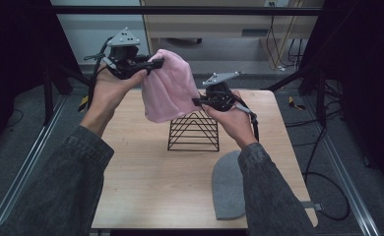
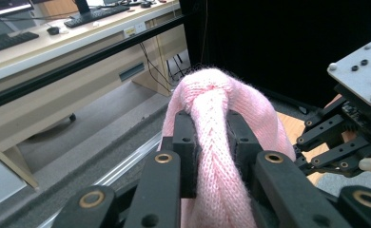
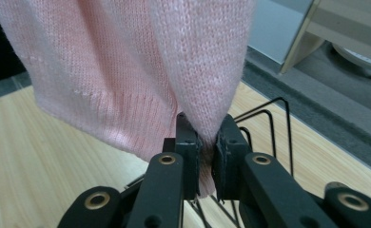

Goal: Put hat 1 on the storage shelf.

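Observation:
A pink knitted hat [image 1: 168, 88] hangs in the air above the table, stretched between both grippers. My left gripper [image 1: 153, 64] is shut on its upper left part; in the left gripper view the bunched knit [image 2: 212, 142] is pinched between the two black jaws. My right gripper [image 1: 198, 102] is shut on the hat's lower right edge, and in the right gripper view the pink fabric [image 3: 126, 71] rises out of the closed jaws. A black wire rack [image 1: 194, 130] of triangular frames stands on the table just below the hat.
A grey knitted hat [image 1: 228, 184] lies flat at the table's front right, partly under the person's right sleeve. The wooden table [image 1: 145, 172] has metal rails along both sides. A desk and cables stand beyond the far edge.

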